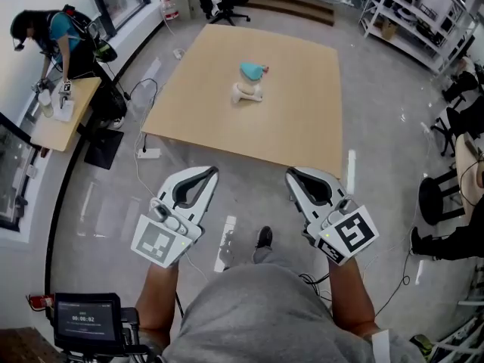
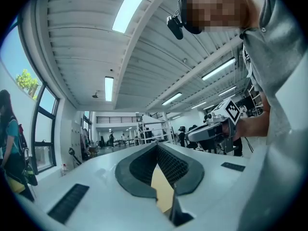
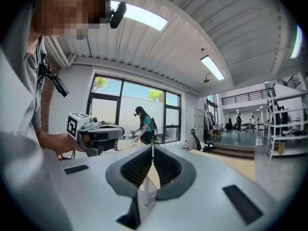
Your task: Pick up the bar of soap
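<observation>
Grippers: left gripper (image 1: 212,172), right gripper (image 1: 290,175) both closed, empty, lower centre, short of table (image 1: 302,127). Soap upper centre: cream object (image 1: 247,93) or teal object (image 1: 253,71), cannot tell which. Advice: open jaws before reach, approach low.

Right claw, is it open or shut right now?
Shut. In the right gripper view the right claw has its jaws pressed together, nothing between them.

Two white plastic two-jaw grippers are counted: the left gripper (image 1: 210,172) and the right gripper (image 1: 292,174). One large pale wooden table (image 1: 302,134) is seen, bearing two small things: one teal lump (image 1: 253,70) and one cream lump (image 1: 248,91) (possibly the soap; too small to tell). One black swivel chair (image 1: 227,6) is counted.
</observation>
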Available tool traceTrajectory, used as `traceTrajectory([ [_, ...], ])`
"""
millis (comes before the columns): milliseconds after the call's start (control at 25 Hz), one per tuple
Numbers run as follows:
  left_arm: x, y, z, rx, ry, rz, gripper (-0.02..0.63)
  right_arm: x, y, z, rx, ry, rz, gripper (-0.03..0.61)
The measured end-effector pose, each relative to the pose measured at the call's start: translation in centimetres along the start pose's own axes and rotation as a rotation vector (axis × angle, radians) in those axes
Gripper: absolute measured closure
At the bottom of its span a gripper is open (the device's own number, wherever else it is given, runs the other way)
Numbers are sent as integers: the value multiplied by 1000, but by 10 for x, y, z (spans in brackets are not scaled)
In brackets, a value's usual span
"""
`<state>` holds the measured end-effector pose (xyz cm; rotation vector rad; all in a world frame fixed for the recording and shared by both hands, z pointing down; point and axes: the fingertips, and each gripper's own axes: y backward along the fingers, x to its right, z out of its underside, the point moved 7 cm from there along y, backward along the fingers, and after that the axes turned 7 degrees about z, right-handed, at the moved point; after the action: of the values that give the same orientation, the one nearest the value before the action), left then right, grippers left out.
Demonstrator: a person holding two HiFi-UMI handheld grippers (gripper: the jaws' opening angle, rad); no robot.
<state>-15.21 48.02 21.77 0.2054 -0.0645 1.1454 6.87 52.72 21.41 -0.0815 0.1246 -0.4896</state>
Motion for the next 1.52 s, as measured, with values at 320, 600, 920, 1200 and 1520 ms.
traceTrajectory([
  [320, -48, -94, 36, -51, -2, -42, 607, 97, -61, 24, 7, -29, -79, 569],
  [600, -63, -165, 43, -91, -13, -51, 607, 171, -83, 26, 22, -48, -119, 569],
  [920, -93, -208, 48, -131, -9, -65, 607, 222, -116, 32, 18, -88, -140, 569],
  [1200, -151, -227, 67, -137, 9, -29, 607, 241, -168, 34, 2, -102, -107, 569],
  [1520, -247, -237, 85, -93, 6, 56, 607, 246, -252, 25, -8, -86, -32, 569],
])
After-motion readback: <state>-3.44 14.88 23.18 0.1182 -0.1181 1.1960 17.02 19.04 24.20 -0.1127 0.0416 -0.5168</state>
